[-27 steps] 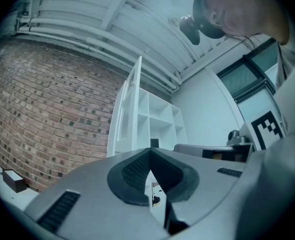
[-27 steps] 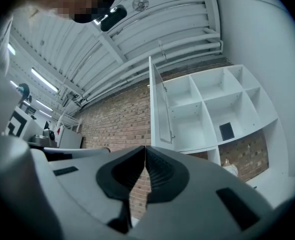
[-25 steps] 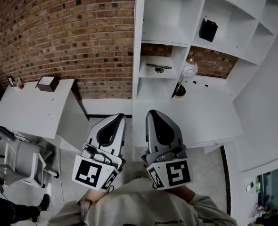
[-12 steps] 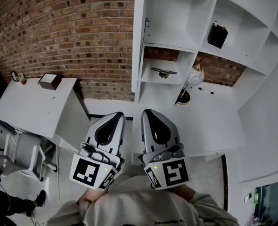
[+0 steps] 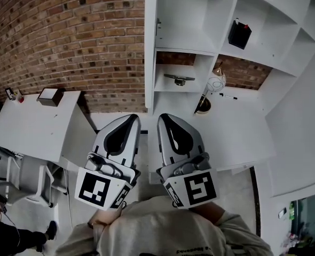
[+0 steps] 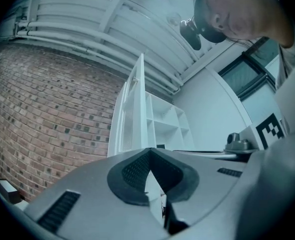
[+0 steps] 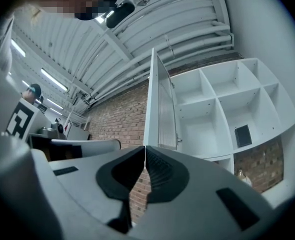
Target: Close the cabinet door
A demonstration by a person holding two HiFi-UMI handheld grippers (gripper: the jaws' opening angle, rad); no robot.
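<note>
- left gripper [image 5: 132, 119]: held close in front of the person's chest, jaws pressed together with nothing between them, nose aimed ahead and a little upward.
- right gripper [image 5: 163, 117]: just beside the left one and parallel to it, jaws likewise pressed together and empty, aimed the same way.
- cabinet door [image 5: 150, 47]: well ahead of both noses and higher, touched by neither. it stands swung out from the left edge of the cabinet [image 5: 221, 15] and shows edge-on, long axis upright, in line with the gap between the two grippers.
- sides: the door's outer face looks toward the brick wall [image 5: 72, 41], the left gripper's side; its inner face looks toward the open shelves, the right gripper's side.
- judgement: closing calls for the free edge to swing toward the shelves, so a push from the brick-wall side fits, and the left gripper lies on that side. both are about equally far from the door.
</note>
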